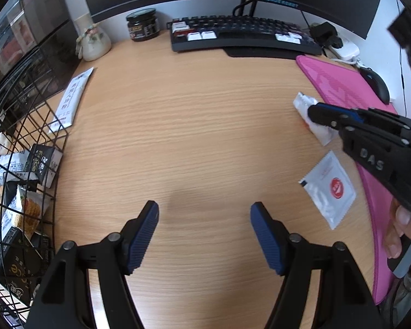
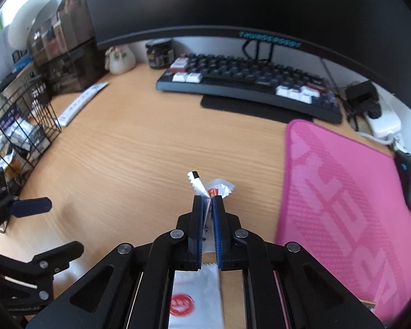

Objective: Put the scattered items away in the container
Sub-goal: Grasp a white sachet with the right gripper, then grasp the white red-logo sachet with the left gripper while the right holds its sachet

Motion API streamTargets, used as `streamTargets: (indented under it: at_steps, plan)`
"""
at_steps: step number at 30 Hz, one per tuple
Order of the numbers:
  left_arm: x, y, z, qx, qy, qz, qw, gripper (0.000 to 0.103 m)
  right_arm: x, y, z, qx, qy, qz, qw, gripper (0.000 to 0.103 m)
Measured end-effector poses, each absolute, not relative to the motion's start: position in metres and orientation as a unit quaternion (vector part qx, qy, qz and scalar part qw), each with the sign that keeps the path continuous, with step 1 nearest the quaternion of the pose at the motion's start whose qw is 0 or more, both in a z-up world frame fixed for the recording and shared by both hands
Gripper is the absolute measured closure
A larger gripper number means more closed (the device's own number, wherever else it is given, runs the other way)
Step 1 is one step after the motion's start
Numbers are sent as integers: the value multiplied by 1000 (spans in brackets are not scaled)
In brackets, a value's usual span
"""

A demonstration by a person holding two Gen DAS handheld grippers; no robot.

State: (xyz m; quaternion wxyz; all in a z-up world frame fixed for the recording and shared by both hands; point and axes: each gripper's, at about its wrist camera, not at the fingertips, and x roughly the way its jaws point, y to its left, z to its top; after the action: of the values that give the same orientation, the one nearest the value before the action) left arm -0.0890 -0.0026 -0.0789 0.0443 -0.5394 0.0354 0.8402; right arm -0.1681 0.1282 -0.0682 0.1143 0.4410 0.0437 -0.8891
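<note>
Pinching crumpled sachet (image 2: 216, 189), right gripper (image 2: 208, 200)

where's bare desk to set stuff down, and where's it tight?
Free: the wide wooden desk middle, bordered by the keyboard behind, the wire basket at left and the pink mat at right. Crowded: the right edge by the mat, where the right hand-held gripper pinches one white sachet above another; the basket is packed with packets.
</note>
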Motion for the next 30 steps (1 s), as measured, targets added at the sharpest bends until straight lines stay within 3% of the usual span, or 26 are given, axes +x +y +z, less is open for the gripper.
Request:
streamTargets:
  at_steps: [21,30]
  plan:
    - [-92,114,-86,-549,53,825,122,29,-103,245,-14,394,-13,-917,60,94]
    - [-99,119,-93,-541,64,831,112,24,-95,251,-5,384,-19,-921,63,94]
